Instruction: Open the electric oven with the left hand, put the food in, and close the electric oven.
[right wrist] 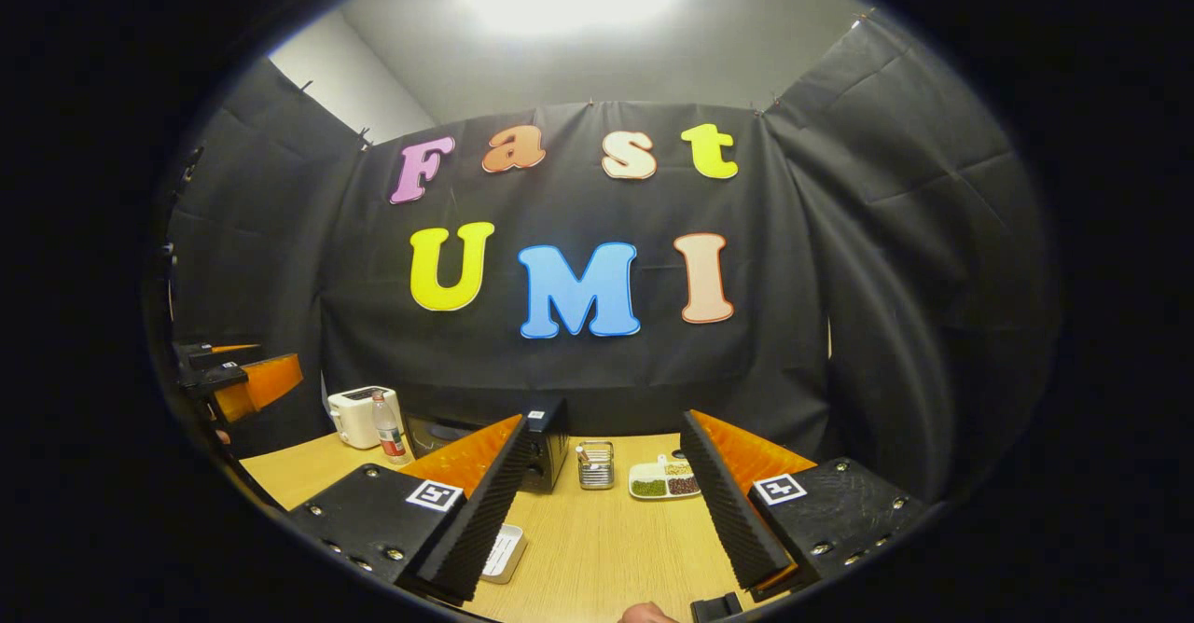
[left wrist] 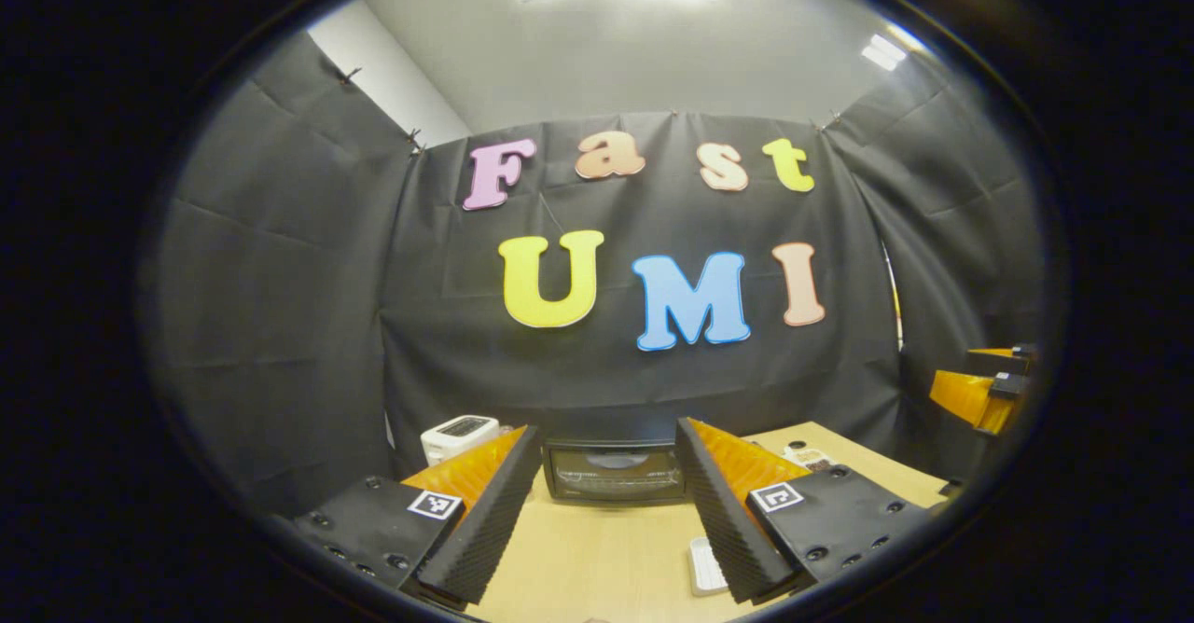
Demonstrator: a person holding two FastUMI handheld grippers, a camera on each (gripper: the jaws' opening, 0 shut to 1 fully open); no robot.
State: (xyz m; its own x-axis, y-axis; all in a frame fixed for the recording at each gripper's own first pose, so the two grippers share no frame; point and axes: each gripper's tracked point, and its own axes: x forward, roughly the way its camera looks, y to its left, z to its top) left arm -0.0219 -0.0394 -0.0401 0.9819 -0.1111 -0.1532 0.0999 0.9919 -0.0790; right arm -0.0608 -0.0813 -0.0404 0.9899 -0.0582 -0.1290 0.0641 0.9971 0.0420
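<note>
The black electric oven point(left wrist: 616, 472) stands at the back of the wooden table point(left wrist: 597, 548), its glass door shut. My left gripper point(left wrist: 607, 441) hovers open in front of it, some way back, with nothing between its fingers. My right gripper point(right wrist: 604, 429) is also open and holds nothing; the oven's right side point(right wrist: 546, 455) shows behind its left finger. A small white flat thing point(left wrist: 706, 567) lies on the table near my left gripper's right finger. In the right gripper view it point(right wrist: 504, 553) sits by the left finger. I cannot tell what it holds.
A white toaster point(left wrist: 459, 436) stands left of the oven, with a bottle point(right wrist: 385, 427) beside it. Right of the oven are a small metal basket point(right wrist: 595, 464) and a white tray of beans point(right wrist: 664, 480). The other gripper shows far right point(left wrist: 989, 385) and far left point(right wrist: 238, 376).
</note>
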